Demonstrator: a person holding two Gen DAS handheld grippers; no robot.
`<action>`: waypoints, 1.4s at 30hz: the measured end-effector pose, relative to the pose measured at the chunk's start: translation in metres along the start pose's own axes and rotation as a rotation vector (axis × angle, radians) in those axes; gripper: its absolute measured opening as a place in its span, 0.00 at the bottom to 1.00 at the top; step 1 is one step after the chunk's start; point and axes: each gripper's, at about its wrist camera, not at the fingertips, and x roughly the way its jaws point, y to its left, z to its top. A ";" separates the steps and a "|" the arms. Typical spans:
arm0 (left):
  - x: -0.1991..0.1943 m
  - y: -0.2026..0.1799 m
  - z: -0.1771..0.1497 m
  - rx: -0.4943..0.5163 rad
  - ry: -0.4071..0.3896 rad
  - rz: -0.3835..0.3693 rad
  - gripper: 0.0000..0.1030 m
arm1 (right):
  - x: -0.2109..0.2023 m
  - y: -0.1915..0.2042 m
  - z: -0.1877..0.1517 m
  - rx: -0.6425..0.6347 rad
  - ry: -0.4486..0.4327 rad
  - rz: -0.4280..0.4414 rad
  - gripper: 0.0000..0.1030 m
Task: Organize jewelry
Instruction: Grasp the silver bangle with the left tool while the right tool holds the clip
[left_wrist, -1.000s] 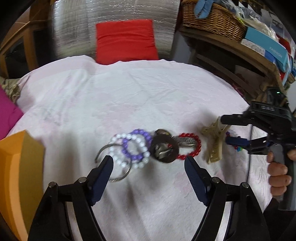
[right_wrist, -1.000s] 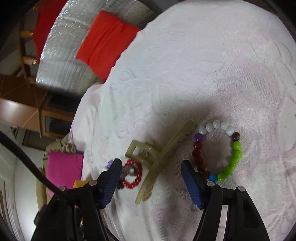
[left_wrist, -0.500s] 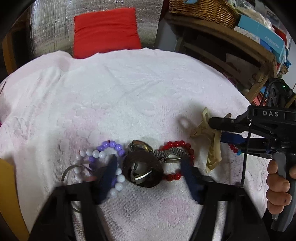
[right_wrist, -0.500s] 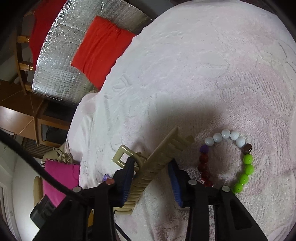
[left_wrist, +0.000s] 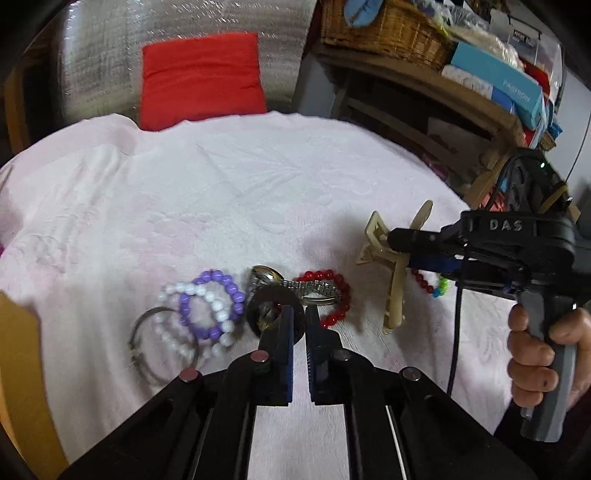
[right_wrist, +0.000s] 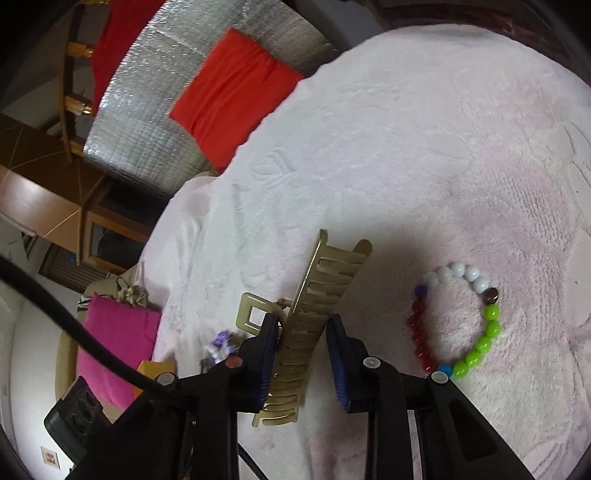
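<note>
On the pink cloth lie a purple bead bracelet, a white bead bracelet, a metal ring, a dark watch with a metal band and a red bead bracelet. My left gripper is shut on the watch. My right gripper is closed around a beige hair claw clip, which also shows in the left wrist view. A multicoloured bead bracelet lies to the clip's right.
An orange box stands at the left edge. A red cushion leans on a silver backing behind the cloth. A wooden shelf with a wicker basket and boxes stands at the back right. A pink cushion lies far left.
My left gripper has closed from wide open onto the watch. My right gripper has narrowed around the hair clip, which now stands tilted up off the cloth.
</note>
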 end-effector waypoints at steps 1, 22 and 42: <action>-0.011 0.002 -0.002 -0.012 -0.018 0.000 0.06 | -0.001 0.003 -0.002 -0.010 -0.002 0.007 0.28; -0.030 0.097 -0.028 -0.269 0.008 0.192 0.54 | -0.014 0.049 -0.034 -0.164 -0.065 -0.018 0.28; 0.006 0.080 -0.032 -0.239 0.125 0.183 0.02 | -0.013 0.046 -0.034 -0.154 -0.046 0.002 0.28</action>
